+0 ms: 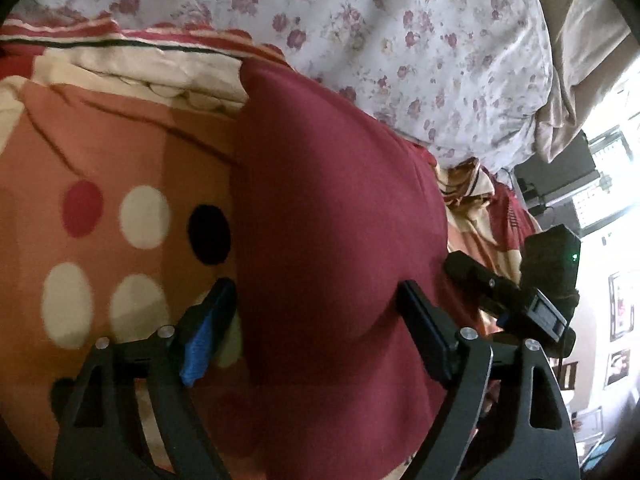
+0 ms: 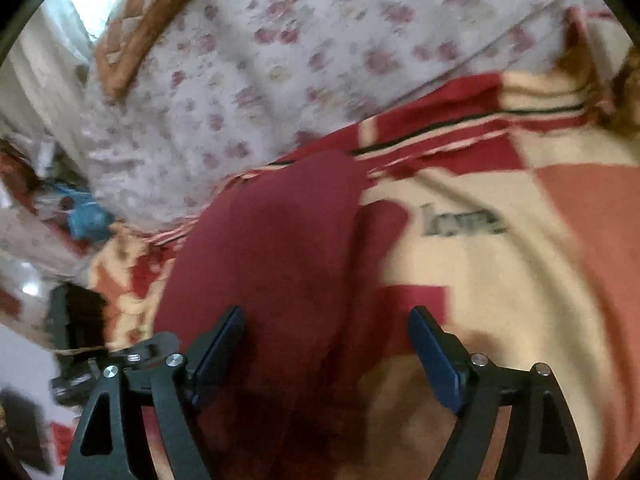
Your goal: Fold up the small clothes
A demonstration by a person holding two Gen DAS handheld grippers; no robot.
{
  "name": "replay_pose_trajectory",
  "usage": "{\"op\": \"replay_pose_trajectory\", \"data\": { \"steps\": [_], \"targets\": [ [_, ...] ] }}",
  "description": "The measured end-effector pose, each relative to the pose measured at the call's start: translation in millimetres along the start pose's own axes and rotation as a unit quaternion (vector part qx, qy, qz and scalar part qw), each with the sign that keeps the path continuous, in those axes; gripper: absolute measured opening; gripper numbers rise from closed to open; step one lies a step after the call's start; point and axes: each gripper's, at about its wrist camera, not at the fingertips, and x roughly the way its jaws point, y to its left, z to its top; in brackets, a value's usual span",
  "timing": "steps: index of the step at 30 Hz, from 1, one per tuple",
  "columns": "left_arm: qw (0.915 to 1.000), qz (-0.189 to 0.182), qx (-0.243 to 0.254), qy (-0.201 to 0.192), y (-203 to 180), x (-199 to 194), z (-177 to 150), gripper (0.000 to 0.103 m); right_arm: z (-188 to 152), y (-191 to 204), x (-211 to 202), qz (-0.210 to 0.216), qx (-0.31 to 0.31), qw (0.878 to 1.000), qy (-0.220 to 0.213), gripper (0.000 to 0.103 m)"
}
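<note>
A dark red garment (image 1: 332, 216) lies on the patterned blanket (image 1: 112, 152), folded into a long strip. My left gripper (image 1: 316, 304) is open just above its near part, with the cloth between the spread fingers. In the right wrist view the same garment (image 2: 276, 248) runs away from me. My right gripper (image 2: 326, 328) is open over its near right edge, fingers apart and holding nothing. The right gripper also shows in the left wrist view (image 1: 520, 300), beside the garment's right edge.
A white floral quilt (image 1: 400, 32) is bunched along the far side of the bed. The blanket (image 2: 520, 264) has orange, cream and red patches with dots. Room clutter and a bright window (image 1: 612, 184) lie past the bed's edge.
</note>
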Motion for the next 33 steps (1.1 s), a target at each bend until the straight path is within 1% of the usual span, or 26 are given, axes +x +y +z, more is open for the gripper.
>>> {"op": "replay_pose_trajectory", "data": {
  "steps": [2, 3, 5, 6, 7, 8, 9, 10, 11, 13, 16, 18, 20, 21, 22, 24, 26, 27, 29, 30, 31, 33],
  "targets": [
    [0.9999, 0.003, 0.014, 0.005, -3.8, 4.0, 1.6, 0.091, 0.5, 10.4, 11.9, 0.011, -0.021, 1.0, 0.013, 0.082],
    [0.9997, 0.006, 0.021, 0.008, -6.5, 6.9, 2.6, 0.091, 0.7, 16.5, 19.6, 0.002, -0.035, 0.999, 0.021, 0.083],
    [0.9987, 0.018, 0.046, 0.016, -14.2, 12.2, 4.1, 0.09, 1.2, 23.7, 29.8, -0.014, -0.052, 0.998, 0.023, 0.079],
    [0.9979, 0.028, 0.057, 0.016, -17.9, 12.5, 3.6, 0.088, 2.0, 24.9, 30.0, -0.01, -0.05, 0.998, 0.02, 0.07],
    [0.9972, 0.035, 0.065, 0.014, -20.9, 10.8, 2.4, 0.082, 2.7, 25.8, 28.5, -0.009, -0.045, 0.999, 0.021, 0.064],
    [0.9969, 0.035, 0.069, 0.012, -22.2, 7.0, 1.2, 0.076, 2.6, 27.2, 25.6, -0.011, -0.042, 0.999, 0.02, 0.06],
    [0.997, 0.033, 0.07, 0.01, -23.4, 1.8, 0.1, 0.073, 2.1, 30.2, 19.3, -0.008, -0.04, 0.999, 0.019, 0.054],
    [0.9972, 0.027, 0.07, 0.008, -25.2, -6.4, -1.6, 0.068, 0.9, 33.2, 13.4, -0.001, -0.04, 0.999, 0.019, 0.05],
    [0.9974, 0.02, 0.069, 0.007, -27.3, -15.6, -4.1, 0.066, -0.3, 36.6, 8.2, 0.007, -0.039, 0.999, 0.02, 0.05],
    [0.9974, 0.009, 0.071, 0.002, -30.8, -36.7, -12.9, 0.066, -4.7, 50.1, -8.2, 0.03, -0.042, 0.998, 0.026, 0.049],
    [0.9969, 0.012, 0.078, -0.003, -35.1, -73.1, -35.0, 0.066, -20.3, 81.6, -29.5, 0.036, -0.078, 0.996, 0.035, 0.049],
    [0.9967, 0.027, 0.077, -0.001, -34.0, -90.0, -52.7, 0.066, -36.4, 97.0, -36.1, 0.043, -0.089, 0.994, 0.049, 0.049],
    [0.9956, 0.053, 0.078, -0.002, -28.9, -100.1, -74.9, 0.066, -56.2, 107.8, -32.7, 0.045, -0.094, 0.993, 0.063, 0.049],
    [0.9944, 0.071, 0.078, 0.001, -25.5, -99.3, -85.4, 0.066, -69.7, 112.2, -24.8, 0.033, -0.103, 0.991, 0.074, 0.054],
    [0.9925, 0.095, 0.076, 0.008, -19.7, -94.3, -96.9, 0.067, -79.6, 112.8, -16.8, 0.02, -0.108, 0.99, 0.084, 0.06],
    [0.99, 0.123, 0.068, 0.015, -7.1, -84.5, -112.6, 0.074, -97.3, 108.1, 1.1, -0.025, -0.107, 0.988, 0.112, 0.063],
    [0.9904, 0.122, 0.064, -0.005, -5.0, -88.8, -120.5, 0.078, -106.4, 105.2, -5.7, -0.023, -0.108, 0.989, 0.101, 0.063],
    [0.9899, 0.127, 0.064, -0.01, -6.8, -91.7, -120.9, 0.079, -107.5, 105.4, -13.6, -0.03, -0.108, 0.989, 0.097, 0.063],
    [0.9878, 0.138, 0.068, -0.023, -12.4, -103.1, -121.5, 0.079, -108.4, 110.6, -35.5, -0.044, -0.125, 0.988, 0.075, 0.064],
    [0.9863, 0.145, 0.071, -0.033, -14.5, -107.1, -120.8, 0.079, -109.0, 118.4, -50.8, -0.056, -0.144, 0.986, 0.057, 0.064],
    [0.9834, 0.158, 0.074, -0.048, -17.8, -111.9, -120.3, 0.079, -109.8, 123.7, -58.2, -0.062, -0.156, 0.985, 0.048, 0.064],
    [0.9771, 0.185, 0.079, -0.069, -20.5, -118.7, -121.7, 0.079, -115.8, 141.2, -76.0, -0.065, -0.189, 0.979, 0.033, 0.063]
  ]
}}
